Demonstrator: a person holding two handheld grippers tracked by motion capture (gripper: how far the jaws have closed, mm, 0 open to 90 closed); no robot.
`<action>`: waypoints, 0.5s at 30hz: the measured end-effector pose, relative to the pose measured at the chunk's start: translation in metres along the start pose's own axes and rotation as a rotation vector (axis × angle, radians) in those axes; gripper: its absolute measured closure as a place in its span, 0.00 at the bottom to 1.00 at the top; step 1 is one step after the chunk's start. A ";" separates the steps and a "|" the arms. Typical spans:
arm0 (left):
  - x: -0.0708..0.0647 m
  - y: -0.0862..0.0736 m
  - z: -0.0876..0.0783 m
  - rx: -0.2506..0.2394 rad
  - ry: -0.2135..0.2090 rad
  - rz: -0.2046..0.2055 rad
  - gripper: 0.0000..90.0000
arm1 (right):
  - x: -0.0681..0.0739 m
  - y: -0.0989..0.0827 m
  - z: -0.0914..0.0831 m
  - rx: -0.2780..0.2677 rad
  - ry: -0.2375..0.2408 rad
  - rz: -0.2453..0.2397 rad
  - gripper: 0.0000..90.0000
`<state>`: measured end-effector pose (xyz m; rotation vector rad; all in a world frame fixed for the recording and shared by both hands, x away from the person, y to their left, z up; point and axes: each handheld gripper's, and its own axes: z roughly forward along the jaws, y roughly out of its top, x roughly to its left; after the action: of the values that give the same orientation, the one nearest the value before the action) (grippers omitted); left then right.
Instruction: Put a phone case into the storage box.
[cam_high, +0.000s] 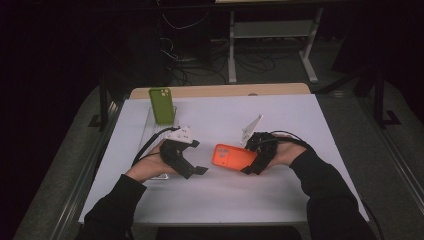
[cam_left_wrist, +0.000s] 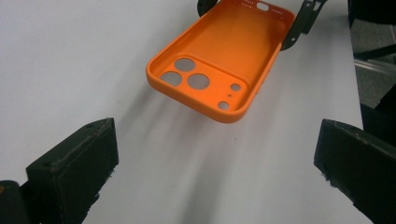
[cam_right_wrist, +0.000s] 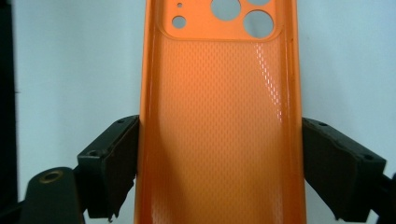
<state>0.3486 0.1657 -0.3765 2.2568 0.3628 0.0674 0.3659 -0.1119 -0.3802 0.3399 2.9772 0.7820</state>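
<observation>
Orange phone case (cam_high: 233, 156) is clamped across its long edges by the right gripper (cam_high: 255, 159), pads pressed on both sides, inner face and camera cutouts seen in the right gripper view (cam_right_wrist: 219, 116). Case is held clear of the white table (cam_high: 225, 195), a shadow cast beneath it in the left gripper view (cam_left_wrist: 219, 60). Left gripper (cam_high: 192, 162) is spread wide, nothing between the jaws, pointed at the case's camera end. Green phone (cam_high: 162, 105) is propped upright at the table's far left, well apart.
</observation>
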 end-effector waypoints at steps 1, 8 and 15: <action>0.000 0.002 0.001 0.002 -0.001 0.003 0.00 | -0.001 0.000 -0.003 -0.008 0.013 -0.013 0.17; -0.001 0.019 0.003 0.007 -0.039 0.063 0.00 | -0.002 0.005 -0.011 -0.013 0.064 -0.055 0.17; 0.001 0.027 0.009 0.021 -0.094 0.077 0.00 | 0.000 0.008 -0.009 0.000 0.062 -0.081 0.17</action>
<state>0.3571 0.1428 -0.3625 2.2848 0.2277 -0.0023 0.3668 -0.1094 -0.3679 0.1977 3.0266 0.7984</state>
